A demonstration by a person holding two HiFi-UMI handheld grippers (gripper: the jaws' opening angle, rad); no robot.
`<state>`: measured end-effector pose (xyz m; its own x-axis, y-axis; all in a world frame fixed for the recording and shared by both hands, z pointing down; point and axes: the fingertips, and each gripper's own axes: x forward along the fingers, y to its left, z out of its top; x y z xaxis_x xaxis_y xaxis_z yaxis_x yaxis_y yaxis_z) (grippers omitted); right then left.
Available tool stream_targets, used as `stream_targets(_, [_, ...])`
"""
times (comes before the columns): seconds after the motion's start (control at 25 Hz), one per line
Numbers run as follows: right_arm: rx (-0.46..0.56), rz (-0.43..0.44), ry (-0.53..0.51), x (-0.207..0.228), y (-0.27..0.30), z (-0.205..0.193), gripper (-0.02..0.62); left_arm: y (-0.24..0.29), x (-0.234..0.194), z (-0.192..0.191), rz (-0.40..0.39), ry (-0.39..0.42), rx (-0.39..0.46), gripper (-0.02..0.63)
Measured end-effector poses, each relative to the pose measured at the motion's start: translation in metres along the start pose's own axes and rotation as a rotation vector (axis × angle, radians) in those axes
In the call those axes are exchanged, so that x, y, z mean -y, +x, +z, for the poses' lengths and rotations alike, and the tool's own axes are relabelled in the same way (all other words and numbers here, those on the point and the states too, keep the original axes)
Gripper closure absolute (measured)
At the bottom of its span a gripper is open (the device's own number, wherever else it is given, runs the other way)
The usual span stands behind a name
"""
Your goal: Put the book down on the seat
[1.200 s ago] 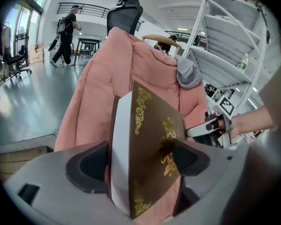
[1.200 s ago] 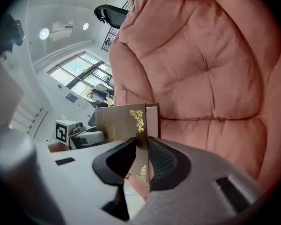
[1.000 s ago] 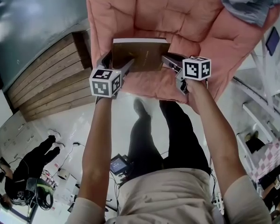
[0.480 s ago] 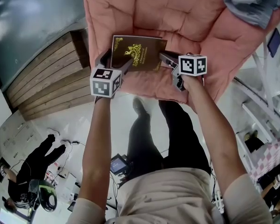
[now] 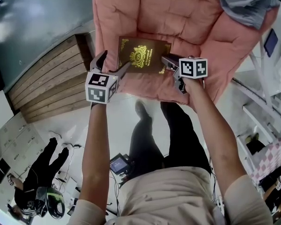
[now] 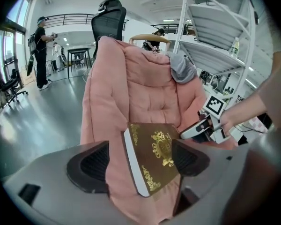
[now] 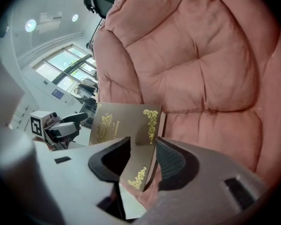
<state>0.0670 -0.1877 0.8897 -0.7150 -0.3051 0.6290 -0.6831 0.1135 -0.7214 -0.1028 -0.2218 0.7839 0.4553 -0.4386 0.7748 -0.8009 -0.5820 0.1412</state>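
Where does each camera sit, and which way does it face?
Head view: on the head, facing steeply down at the book on the seat; arms, legs, left gripper and right gripper show.
Left gripper view: on the left gripper, facing the seat back; its jaws stand apart around the book.
Right gripper view: on the right gripper, facing the seat cushion; its jaws are opening, book corner between.
All share the book.

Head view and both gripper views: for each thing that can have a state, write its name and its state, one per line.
book: closed, cover up, resting on the pink seat
left claw: open, book between its jaws, unpressed
right claw: jaws opening, book's corner between them
grey garment: draped over the seat's back
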Motion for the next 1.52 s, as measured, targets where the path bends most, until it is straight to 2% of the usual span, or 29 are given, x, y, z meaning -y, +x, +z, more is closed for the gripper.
stream_targets(0.12, [0.026, -0.06, -0.032, -0.007, -0.02, 0.007, 0.449, -0.023, 0.002, 0.014, 0.011, 0.018, 0.025, 0.216])
stream_targets(0.36, [0.123, -0.092, -0.097, -0.043, -0.069, 0.039, 0.466, -0.078, 0.003, 0.053, 0.045, 0.063, 0.114, 0.218])
stream_targets(0.44, [0.167, -0.079, -0.121, -0.066, -0.088, 0.051, 0.51, -0.102, 0.006, 0.067, 0.049, 0.075, 0.152, 0.218])
stream_targets(0.8, [0.363, 0.015, -0.248, -0.185, -0.178, 0.103, 0.535, -0.21, 0.037, 0.137, 0.041, 0.126, 0.35, 0.228])
stream_targets(1.12, [0.498, 0.087, -0.413, -0.299, -0.274, 0.121, 0.564, -0.322, 0.079, 0.198, 0.016, 0.179, 0.557, 0.365])
stream_targets(1.32, [0.573, 0.128, -0.572, -0.384, -0.332, 0.123, 0.603, -0.4, 0.098, 0.224, 0.024, 0.21, 0.654, 0.439])
stream_targets(1.52, [0.618, 0.153, -0.746, -0.47, -0.383, 0.112, 0.604, -0.467, 0.12, 0.232, 0.004, 0.237, 0.735, 0.543])
